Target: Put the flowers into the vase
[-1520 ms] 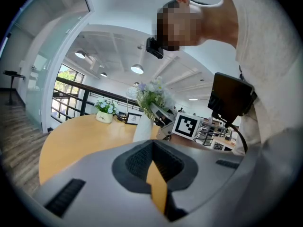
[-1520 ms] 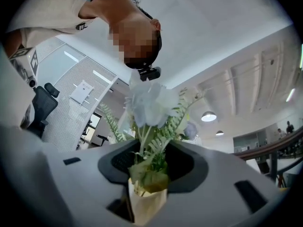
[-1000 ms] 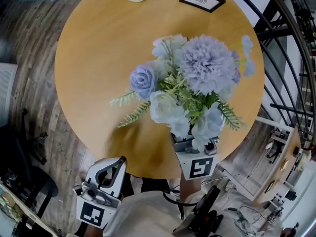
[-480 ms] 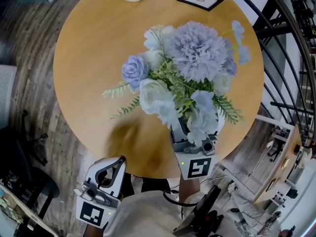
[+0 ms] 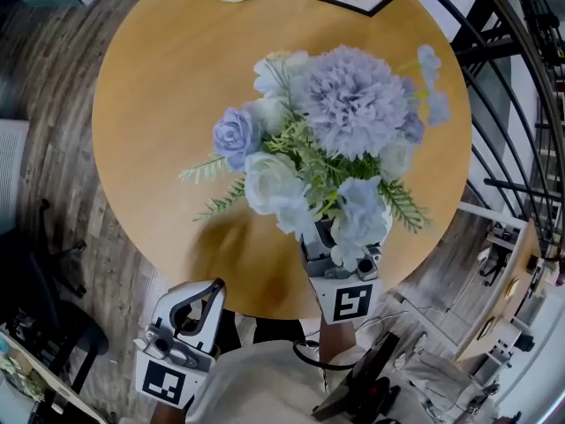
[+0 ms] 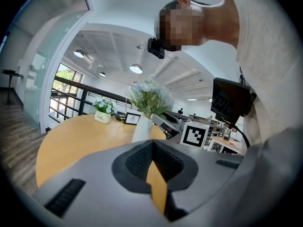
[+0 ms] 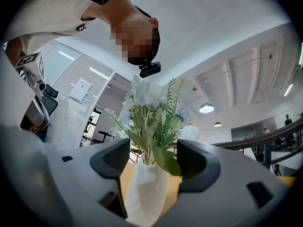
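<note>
The flowers are already seated in the white vase, which is stood upright on the round wooden surface right between the fingers of the right gripper. Those fingers are spread and have just been opening, with a sliver of surface seen beside the vase. The left gripper is held off the surface edge, well apart, fingers pressed together on nothing.

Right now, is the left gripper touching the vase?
Apart. The left gripper view shows the vase standing across the table, well beyond the left gripper.
</note>
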A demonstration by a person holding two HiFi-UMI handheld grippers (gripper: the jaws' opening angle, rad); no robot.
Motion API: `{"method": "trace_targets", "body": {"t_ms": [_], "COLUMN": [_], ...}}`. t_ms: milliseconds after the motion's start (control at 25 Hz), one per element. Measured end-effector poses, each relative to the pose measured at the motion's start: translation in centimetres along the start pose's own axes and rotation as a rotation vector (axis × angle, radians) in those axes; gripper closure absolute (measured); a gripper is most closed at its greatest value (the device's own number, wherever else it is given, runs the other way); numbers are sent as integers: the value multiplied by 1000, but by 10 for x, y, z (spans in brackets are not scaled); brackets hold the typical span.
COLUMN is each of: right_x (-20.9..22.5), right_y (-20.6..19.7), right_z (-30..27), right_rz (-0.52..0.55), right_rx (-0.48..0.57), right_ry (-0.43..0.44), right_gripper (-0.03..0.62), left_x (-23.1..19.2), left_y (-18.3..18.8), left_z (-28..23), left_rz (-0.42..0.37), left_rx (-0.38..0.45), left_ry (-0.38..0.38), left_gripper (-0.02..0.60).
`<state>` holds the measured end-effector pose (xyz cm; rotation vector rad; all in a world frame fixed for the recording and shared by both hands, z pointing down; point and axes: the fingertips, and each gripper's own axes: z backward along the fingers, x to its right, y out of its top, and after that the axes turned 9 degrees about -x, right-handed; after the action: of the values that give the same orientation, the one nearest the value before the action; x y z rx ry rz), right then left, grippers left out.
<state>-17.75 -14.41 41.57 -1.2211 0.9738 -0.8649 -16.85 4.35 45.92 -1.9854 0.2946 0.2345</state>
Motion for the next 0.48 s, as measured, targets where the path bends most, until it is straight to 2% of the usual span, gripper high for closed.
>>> {"method": "trace_targets", "body": {"t_ms": [480], "right_x": [-5], "right_y": [-17], "right_z": [16], "right_rz": [-36], "right_rx": [-55], "right_ry": [-9], "right_gripper": [293], "left_x": [3], "left_y": [-2], "left_z": [2], "left_rz": [-3], "left_rx": [0], "left_ry": [-1], "left_gripper": [575]}}
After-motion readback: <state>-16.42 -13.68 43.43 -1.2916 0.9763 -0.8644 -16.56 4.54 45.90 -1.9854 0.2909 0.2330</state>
